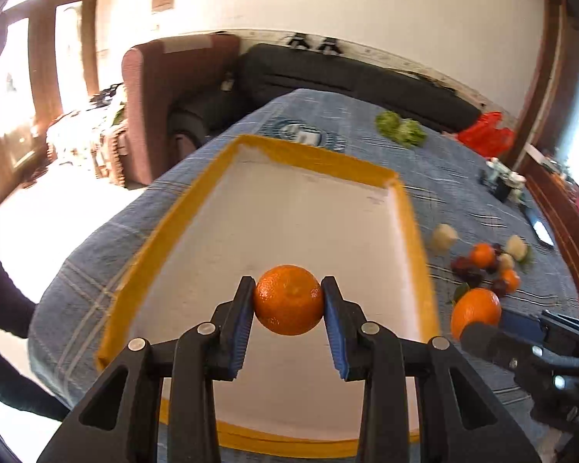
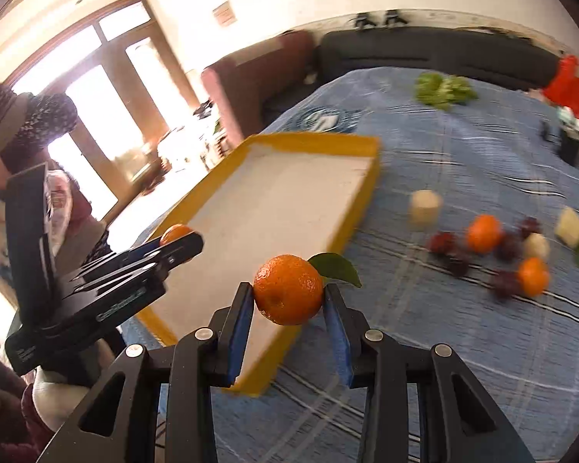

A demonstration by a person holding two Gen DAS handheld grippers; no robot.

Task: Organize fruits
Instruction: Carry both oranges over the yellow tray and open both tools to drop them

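A table draped in a blue plaid cloth is seen, with a yellow-rimmed white tray on it as landmark. The left gripper is clamped on a mandarin held above the tray's near half. The right gripper is clamped on a leafed mandarin over the tray's near right corner. Right of the tray, loose mandarins, dark fruits, possibly plums, and pale pieces are scattered, blurred. Beyond the tray, leafy greens, a dark sofa and a brown armchair are noted.
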